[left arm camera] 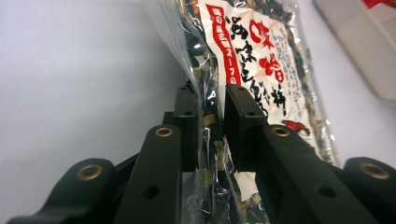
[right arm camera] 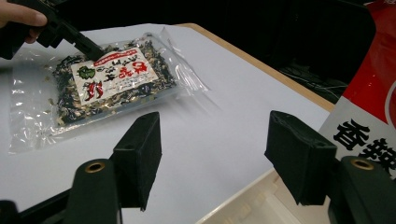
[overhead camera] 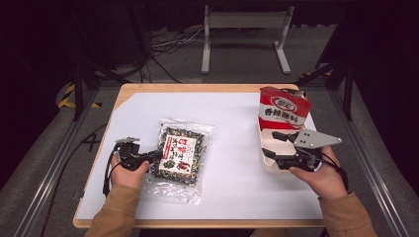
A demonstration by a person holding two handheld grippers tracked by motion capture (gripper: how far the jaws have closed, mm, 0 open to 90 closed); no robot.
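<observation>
On the white-topped desk (overhead camera: 237,182), high view, the left tongs (overhead camera: 157,154) reach level to the packet (overhead camera: 179,157); the right tongs (overhead camera: 271,144) straddle the tray (overhead camera: 265,165) holding a red bag (overhead camera: 283,111). Left gripper view: the pads pinch the packet's (left arm camera: 261,60) edge. Right gripper view: the tongs (right arm camera: 212,154) gape, empty.

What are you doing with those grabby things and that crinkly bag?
A person holds a tool in each hand. The left tool has pinched the edge of the clear bag of dried seaweed mix lying on the white table. The right tool hangs open over a white tray holding a red packet.
</observation>
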